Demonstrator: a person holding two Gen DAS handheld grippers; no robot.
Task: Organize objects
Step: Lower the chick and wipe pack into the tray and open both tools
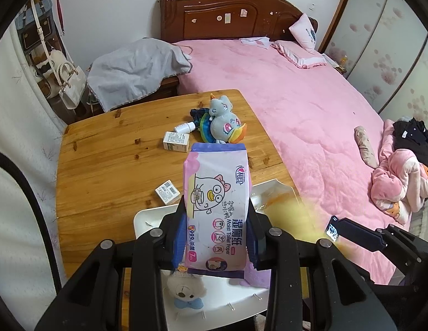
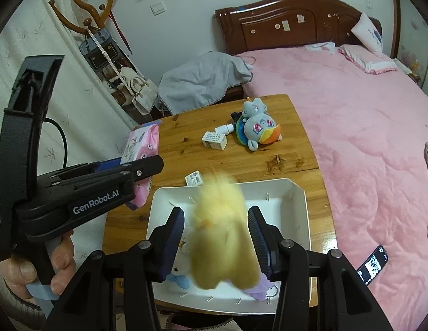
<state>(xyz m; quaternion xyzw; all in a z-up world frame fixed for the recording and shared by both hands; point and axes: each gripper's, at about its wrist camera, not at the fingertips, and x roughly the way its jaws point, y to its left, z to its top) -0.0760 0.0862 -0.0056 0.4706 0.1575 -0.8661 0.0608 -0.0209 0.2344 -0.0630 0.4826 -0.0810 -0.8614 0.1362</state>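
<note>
My left gripper (image 1: pixel 216 207) is shut on a pink and white pack of moist toilet paper (image 1: pixel 214 193) and holds it upright above the near end of a white tray (image 1: pixel 142 218). In the right wrist view my right gripper (image 2: pixel 216 212) is over the same tray (image 2: pixel 302 215), shut on a fluffy yellow plush toy (image 2: pixel 222 240) that looks blurred. Under it in the tray lie a white bear with a blue bow (image 2: pixel 177 271) and a purple item (image 2: pixel 258 292). On the wooden table (image 1: pixel 103 151) beyond lies a blue pony plush (image 1: pixel 225 124).
Two small white boxes (image 1: pixel 176 142) (image 1: pixel 168 191) and a little white bottle (image 1: pixel 185 127) lie on the table. A pink bed (image 2: pixel 365 138) borders the table's right side, with a phone (image 2: pixel 372 264) on it. A person's hand (image 2: pixel 56 264) grips the left tool.
</note>
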